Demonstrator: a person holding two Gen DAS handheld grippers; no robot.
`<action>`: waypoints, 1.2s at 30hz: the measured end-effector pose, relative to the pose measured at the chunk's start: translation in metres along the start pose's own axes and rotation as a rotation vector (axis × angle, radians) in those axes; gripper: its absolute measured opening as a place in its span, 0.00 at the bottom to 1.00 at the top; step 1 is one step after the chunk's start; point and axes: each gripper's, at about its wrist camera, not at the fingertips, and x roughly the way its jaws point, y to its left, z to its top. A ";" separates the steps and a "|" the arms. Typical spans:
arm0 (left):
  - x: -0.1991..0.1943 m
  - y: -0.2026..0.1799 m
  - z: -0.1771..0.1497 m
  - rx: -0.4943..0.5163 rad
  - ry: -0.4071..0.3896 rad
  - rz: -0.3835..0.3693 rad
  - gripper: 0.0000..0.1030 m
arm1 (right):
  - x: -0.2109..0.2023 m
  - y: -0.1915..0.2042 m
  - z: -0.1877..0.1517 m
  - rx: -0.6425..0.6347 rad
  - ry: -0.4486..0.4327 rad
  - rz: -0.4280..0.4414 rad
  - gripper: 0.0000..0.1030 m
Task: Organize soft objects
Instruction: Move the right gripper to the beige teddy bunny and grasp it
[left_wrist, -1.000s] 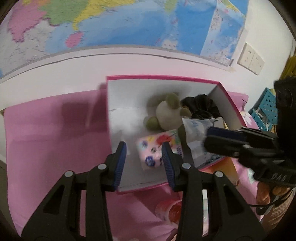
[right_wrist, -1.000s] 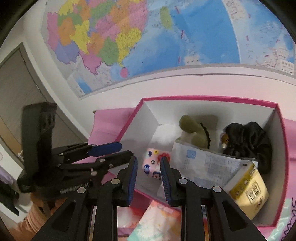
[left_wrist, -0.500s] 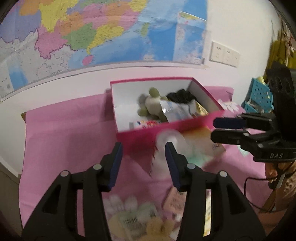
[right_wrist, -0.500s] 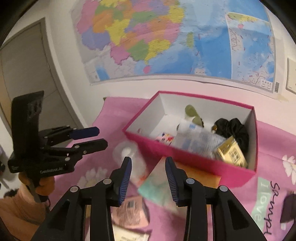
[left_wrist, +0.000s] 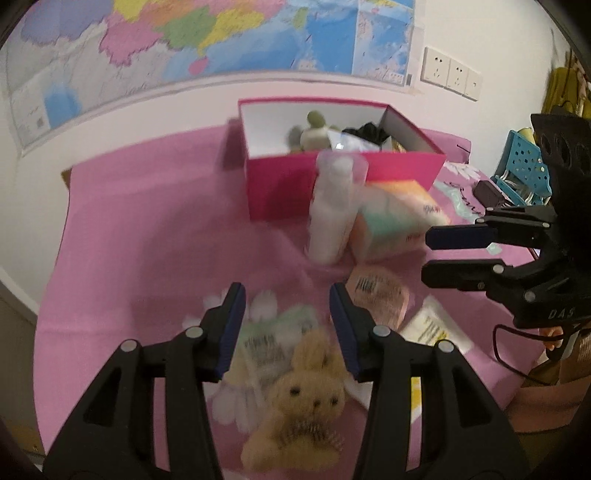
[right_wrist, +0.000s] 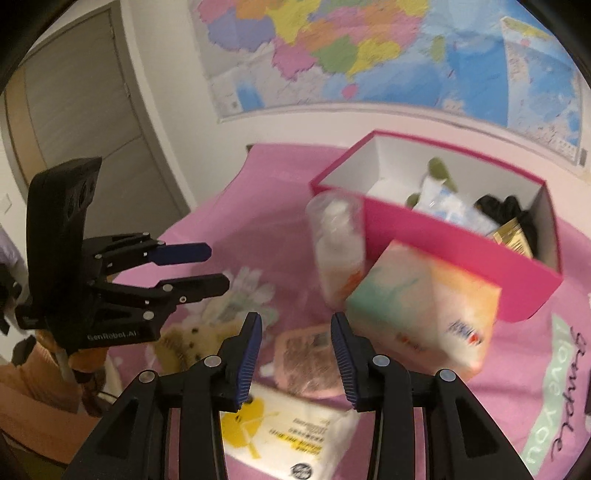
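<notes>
A pink box (left_wrist: 343, 173) stands at the back of the pink cloth, holding a green plush toy (left_wrist: 314, 133), a black fabric piece (right_wrist: 506, 210) and packets. A tan plush bunny (left_wrist: 306, 398) lies near the front, just below my left gripper (left_wrist: 287, 306), which is open with nothing between its fingers. The right gripper (right_wrist: 295, 325) is also open and hovers over a round pink packet (right_wrist: 306, 354). In front of the box stand a white bottle (left_wrist: 332, 210) and a pastel tissue pack (right_wrist: 421, 314). Each gripper shows in the other's view: the right gripper (left_wrist: 424, 254), the left gripper (right_wrist: 218, 267).
A green-and-white packet (left_wrist: 273, 332) lies beside the bunny, and a white packet with yellow print (right_wrist: 288, 432) sits under the right gripper. A blue basket (left_wrist: 524, 162) stands at the far right. A map covers the wall behind, and a grey door (right_wrist: 74, 122) is at the left.
Both grippers have drawn back from above the box to the items on the near cloth, and their jaws stand wider. The small floral packet stayed in the box.
</notes>
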 end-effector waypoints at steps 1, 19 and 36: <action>-0.001 0.001 -0.003 -0.007 0.003 0.002 0.48 | 0.005 0.003 -0.003 -0.002 0.020 0.019 0.38; -0.023 0.038 -0.079 -0.100 0.133 -0.118 0.48 | 0.085 0.021 -0.009 0.083 0.168 0.196 0.46; -0.014 0.041 -0.097 -0.167 0.169 -0.200 0.32 | 0.088 0.031 -0.007 0.038 0.150 0.325 0.08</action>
